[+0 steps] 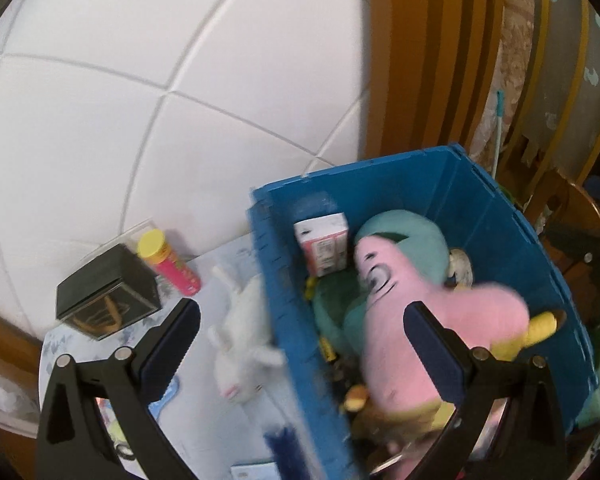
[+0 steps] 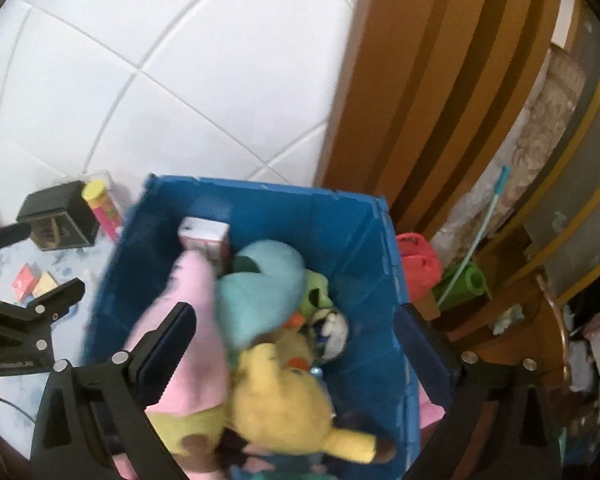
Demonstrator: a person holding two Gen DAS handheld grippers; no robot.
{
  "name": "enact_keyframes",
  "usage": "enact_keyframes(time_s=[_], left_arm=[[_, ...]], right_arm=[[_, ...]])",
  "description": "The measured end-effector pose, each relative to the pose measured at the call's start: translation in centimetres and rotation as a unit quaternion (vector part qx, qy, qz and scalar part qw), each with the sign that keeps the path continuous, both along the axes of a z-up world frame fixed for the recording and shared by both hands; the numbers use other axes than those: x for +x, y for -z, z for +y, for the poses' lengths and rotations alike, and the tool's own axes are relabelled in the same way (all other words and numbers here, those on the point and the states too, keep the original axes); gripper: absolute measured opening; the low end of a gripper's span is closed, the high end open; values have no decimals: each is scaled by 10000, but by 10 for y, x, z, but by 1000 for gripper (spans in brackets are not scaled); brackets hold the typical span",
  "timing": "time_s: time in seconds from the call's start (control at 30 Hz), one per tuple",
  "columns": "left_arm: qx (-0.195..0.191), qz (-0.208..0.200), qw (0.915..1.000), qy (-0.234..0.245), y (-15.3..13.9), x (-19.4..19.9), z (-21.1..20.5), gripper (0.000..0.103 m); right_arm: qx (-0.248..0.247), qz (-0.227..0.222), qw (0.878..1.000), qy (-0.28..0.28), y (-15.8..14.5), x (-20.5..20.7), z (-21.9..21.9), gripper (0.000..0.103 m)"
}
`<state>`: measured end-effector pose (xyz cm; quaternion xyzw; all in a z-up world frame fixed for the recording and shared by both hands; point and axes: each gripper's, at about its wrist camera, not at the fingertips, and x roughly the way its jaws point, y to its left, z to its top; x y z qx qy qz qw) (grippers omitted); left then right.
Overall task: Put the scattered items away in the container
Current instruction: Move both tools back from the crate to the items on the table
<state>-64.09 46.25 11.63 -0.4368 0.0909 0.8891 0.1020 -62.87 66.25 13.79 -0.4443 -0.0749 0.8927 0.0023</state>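
A blue bin (image 1: 452, 184) (image 2: 268, 200) holds a pink plush (image 1: 404, 312) (image 2: 192, 316), a teal plush (image 1: 412, 236) (image 2: 260, 292), a yellow plush (image 2: 284, 396) and a small white carton (image 1: 322, 244) (image 2: 206, 234). My left gripper (image 1: 304, 344) is open and empty, straddling the bin's left wall. My right gripper (image 2: 300, 348) is open above the plush pile. A white plush rabbit (image 1: 244, 344) lies on the table left of the bin. A pink tube with a yellow cap (image 1: 168, 264) (image 2: 100, 208) and a black box (image 1: 104, 296) (image 2: 56, 216) sit further left.
The table has a light floral cloth (image 1: 80, 344). Small red and yellow boxes (image 2: 32, 284) lie near the left gripper, seen in the right wrist view (image 2: 28, 320). A white tiled wall (image 1: 140, 80) is behind. Wooden furniture (image 2: 440, 80), a red item (image 2: 418, 264) and a green roll (image 2: 464, 284) stand right of the bin.
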Motion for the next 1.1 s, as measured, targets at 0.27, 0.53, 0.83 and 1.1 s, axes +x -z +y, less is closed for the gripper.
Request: enact_keyframes(time_s=[0.27,0.53,0.83,1.1], left_arm=[[52,196,9995,-255,-7,77,-120,103],[-10,133,9983,-574,27,164,-247,103],[-67,-131,9917,-1281,68,225,-364,103],[-4,-559,9793,-1943,118,223,-430,103]], right_arm=[[-55,432,9988,-236,-28,78,-112,103],[-444,525,9960,-578,17,160,-235,103],[-582,52,9915,-1163,76,196,-327,103],[-778,-516,9854,-1421,134,160,-367,103]])
